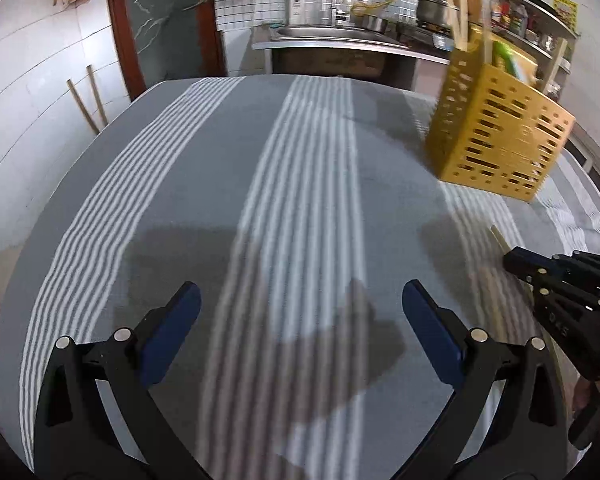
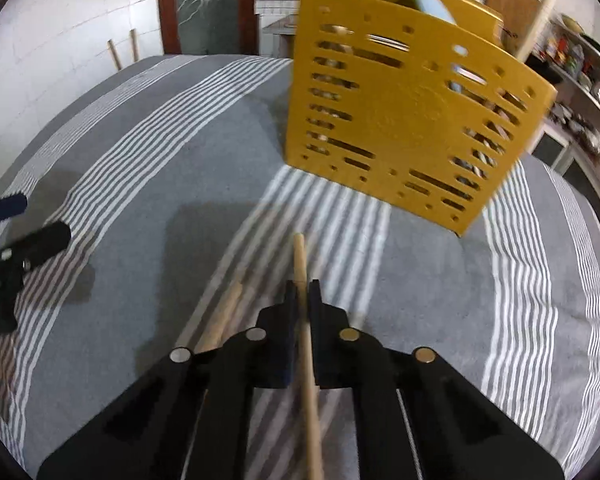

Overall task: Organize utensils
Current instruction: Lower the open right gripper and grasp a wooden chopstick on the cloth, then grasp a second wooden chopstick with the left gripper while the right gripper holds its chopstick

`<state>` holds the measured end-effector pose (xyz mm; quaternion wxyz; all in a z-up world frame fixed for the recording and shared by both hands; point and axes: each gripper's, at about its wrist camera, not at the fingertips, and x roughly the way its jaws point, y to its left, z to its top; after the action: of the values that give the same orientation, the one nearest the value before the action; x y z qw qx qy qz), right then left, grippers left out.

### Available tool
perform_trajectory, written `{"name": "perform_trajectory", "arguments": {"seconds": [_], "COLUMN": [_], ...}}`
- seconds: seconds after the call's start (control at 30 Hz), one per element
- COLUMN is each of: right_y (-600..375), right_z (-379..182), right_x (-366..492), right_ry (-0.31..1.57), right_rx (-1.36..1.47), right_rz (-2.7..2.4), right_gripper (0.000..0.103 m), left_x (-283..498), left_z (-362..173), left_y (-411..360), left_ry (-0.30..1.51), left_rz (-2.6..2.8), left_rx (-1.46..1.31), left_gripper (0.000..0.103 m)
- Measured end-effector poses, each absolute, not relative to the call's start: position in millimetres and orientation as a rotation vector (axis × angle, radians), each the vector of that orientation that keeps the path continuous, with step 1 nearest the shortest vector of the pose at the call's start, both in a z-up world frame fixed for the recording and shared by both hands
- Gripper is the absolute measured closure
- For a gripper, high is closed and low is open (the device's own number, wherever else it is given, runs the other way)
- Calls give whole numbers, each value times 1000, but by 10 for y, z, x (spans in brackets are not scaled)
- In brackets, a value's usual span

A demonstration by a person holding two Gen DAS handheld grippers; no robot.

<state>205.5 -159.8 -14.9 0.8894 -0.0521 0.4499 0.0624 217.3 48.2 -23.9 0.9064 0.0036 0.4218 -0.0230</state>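
Your right gripper (image 2: 301,292) is clamped on the wooden chopstick (image 2: 300,260) near the table's (image 2: 140,220) near edge, left gripper (image 1: 300,320) gaping empty: lift it level toward the yellow holder (image 2: 400,112) at the far right corner.

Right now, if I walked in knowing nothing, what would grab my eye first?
The yellow holder, a slotted box with sticks poking from its top, stands on the striped cloth at the table's far right. In front of it the right gripper is shut on a chopstick that points at the holder, and a second chopstick lies on the cloth just left of it. The left gripper is open with nothing in it.
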Motion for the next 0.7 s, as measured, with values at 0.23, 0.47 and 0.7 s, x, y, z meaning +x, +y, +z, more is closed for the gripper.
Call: {"name": "perform_trajectory", "arguments": {"seconds": [0.23, 0.47, 0.7], "right_y": [-2213, -2678, -2802], "right_z": [-72, -165, -235], "right_x": [1727, 1502, 1548], "right_ry": [923, 926, 932], "right_rx": [36, 88, 112], "right_rz": [19, -59, -56], "right_gripper": [97, 97, 97], "left_x": [2072, 1965, 1988], "left_z": [-210, -300, -488], "left_y": [-4, -517, -801], "left_ry": [874, 900, 1024], "left_rz": [-119, -207, -261], "left_rx": [44, 66, 73], "left_gripper": [6, 13, 63]}}
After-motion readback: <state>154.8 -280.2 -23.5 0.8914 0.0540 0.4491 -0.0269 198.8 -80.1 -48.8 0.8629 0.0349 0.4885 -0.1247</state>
